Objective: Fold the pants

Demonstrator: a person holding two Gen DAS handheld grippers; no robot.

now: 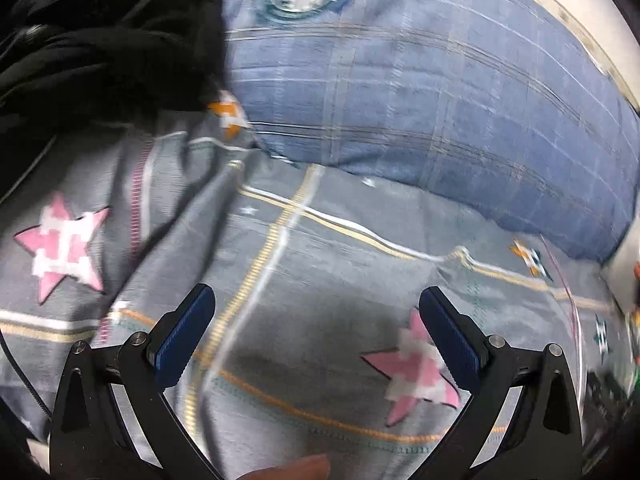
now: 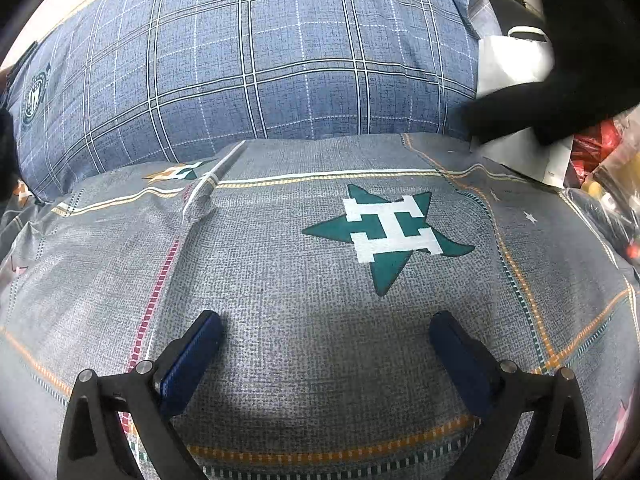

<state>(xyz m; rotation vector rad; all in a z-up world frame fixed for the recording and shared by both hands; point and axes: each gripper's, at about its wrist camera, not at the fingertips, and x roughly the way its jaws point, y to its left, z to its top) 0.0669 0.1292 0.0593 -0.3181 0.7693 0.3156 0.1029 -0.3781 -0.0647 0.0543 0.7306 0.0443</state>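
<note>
The black pants lie bunched at the upper left of the left wrist view, on the grey star-print bedsheet. A black piece of cloth, likely the same pants, crosses the upper right of the right wrist view. My left gripper is open and empty above the sheet, below and right of the pants. My right gripper is open and empty over the sheet, near a green star. The left view is motion-blurred.
A blue plaid pillow lies along the far side of the bed and also shows in the left wrist view. A white bag and red and dark items sit off the bed at right. A fingertip shows at the bottom.
</note>
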